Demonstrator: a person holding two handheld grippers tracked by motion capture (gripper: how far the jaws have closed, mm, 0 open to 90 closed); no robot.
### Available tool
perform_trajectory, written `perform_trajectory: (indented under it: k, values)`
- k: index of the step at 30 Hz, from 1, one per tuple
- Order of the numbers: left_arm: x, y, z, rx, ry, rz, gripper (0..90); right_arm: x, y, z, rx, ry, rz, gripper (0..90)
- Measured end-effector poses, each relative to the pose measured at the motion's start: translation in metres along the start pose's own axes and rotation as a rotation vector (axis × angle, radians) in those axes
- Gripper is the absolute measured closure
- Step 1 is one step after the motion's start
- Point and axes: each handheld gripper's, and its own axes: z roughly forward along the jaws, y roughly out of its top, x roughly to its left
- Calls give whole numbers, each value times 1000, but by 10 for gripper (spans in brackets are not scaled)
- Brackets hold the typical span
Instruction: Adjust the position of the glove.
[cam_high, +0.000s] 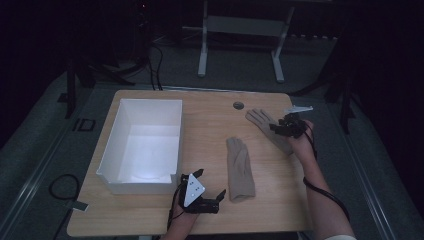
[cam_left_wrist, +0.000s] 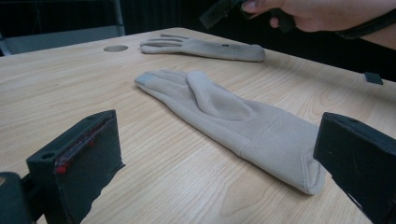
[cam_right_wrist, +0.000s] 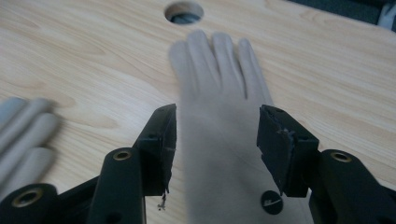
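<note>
Gloves: one (cam_high: 240, 168) flat mid-table toward near edge, other (cam_high: 267, 127) toward far right corner. I hold right gripper (cam_right_wrist: 217, 140) spread, jaws straddling far glove's palm, likely lining up pinch. Left gripper (cam_high: 210, 187) released, low at near edge, aimed at near glove's cuff. White box (cam_high: 142, 145) waits at left edge.

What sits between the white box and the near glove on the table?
Nothing: in the high view, bare wood separates the white box from the near glove. The left gripper, open, sits lower, toward the table's front edge.
</note>
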Motion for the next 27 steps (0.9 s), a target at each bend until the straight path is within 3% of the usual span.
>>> perform_trajectory:
  k: [6,13,14,17,18,19,21,23,27]
  values:
    - [0,0,0,3,3,-1,11,-11,-6,20,65,12,2,522]
    - [1,0,0,4,2,-5,11,-19,-12,36,86,0,32,554]
    - [1,0,0,5,0,-4,11,-19,-19,42,79,19,43,564]
    - [1,0,0,5,0,-4,11,-21,-23,42,53,27,68,591]
    - [0,0,0,4,0,-3,11,-19,-24,41,54,14,29,637]
    - [0,0,0,4,0,-2,11,-19,-24,41,54,14,29,637]
    - [0,0,0,5,0,0,11,-16,-22,40,63,1,20,767]
    - [0,0,0,6,0,2,11,-15,-22,40,65,-2,22,789]
    - [0,0,0,5,1,0,11,-9,-20,35,51,-14,99,829]
